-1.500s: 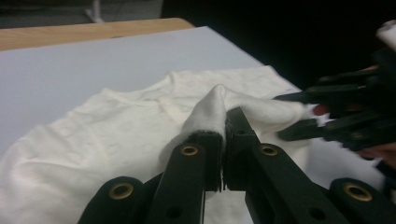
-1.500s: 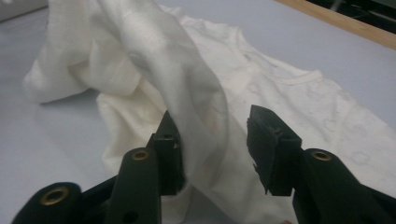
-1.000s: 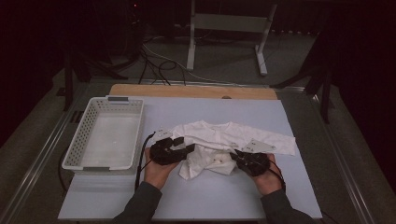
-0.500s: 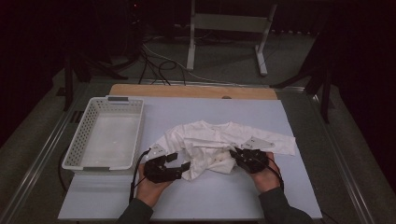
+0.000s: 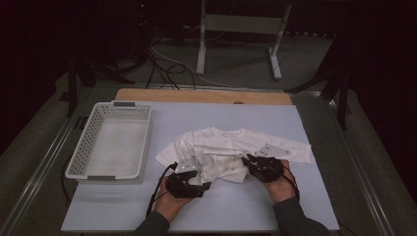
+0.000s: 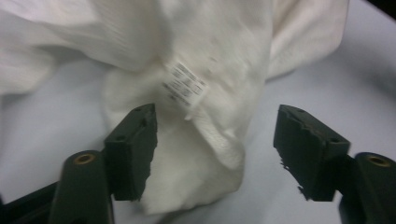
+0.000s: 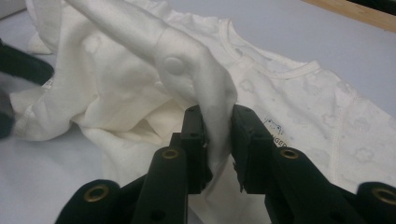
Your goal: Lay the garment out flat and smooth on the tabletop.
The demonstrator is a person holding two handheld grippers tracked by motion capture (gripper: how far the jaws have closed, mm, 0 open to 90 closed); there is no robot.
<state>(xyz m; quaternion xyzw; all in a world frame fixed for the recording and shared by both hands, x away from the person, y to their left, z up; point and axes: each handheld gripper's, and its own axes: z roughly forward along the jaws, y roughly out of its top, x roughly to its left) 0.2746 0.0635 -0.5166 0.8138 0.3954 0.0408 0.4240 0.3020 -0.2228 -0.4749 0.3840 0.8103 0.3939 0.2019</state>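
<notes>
Here, right gripper (image 7: 218, 140) pinching white garment (image 7: 140, 79), left gripper (image 6: 215, 149) wide open around its hem.

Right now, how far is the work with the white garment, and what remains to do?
Done: the white garment lies partly spread on the table, its lower part bunched. In hand: the right gripper is shut on a fold near a snap button; the left gripper is open around a fold near the care label. Left: probably the folding, and perhaps moving it into the empty basket.
</notes>
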